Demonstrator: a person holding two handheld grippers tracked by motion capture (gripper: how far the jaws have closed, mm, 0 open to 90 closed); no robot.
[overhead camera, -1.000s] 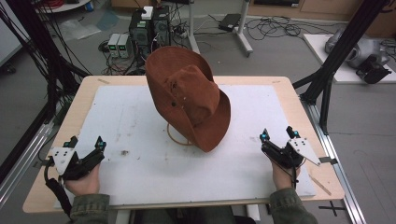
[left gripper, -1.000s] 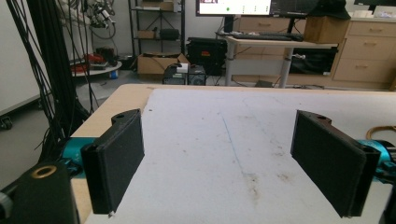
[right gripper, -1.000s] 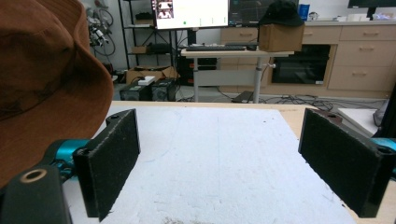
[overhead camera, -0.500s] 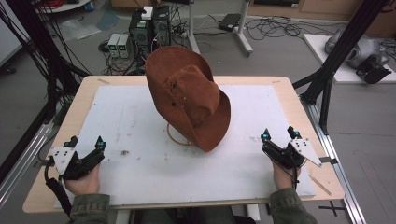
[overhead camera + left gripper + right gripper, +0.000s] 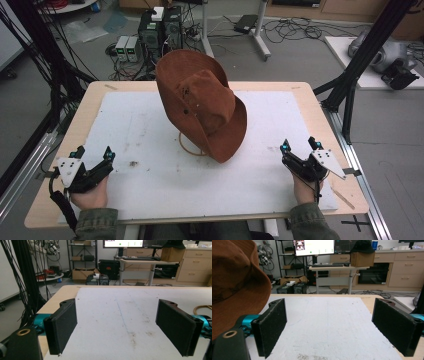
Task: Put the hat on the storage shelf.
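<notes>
Jaws spread wide on both my left gripper (image 5: 92, 154) and right gripper (image 5: 298, 145), resting on the desk (image 5: 320, 112), well apart from the brown hat (image 5: 202, 110).

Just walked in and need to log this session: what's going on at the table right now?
A person sits at the table with a gripper in each hand. The left gripper and right gripper rest near the front corners, both with jaws open and holding nothing. Between them a brown hat sits tilted on a wooden stand, whose ring base shows beneath it. Neither gripper touches the hat.
</notes>
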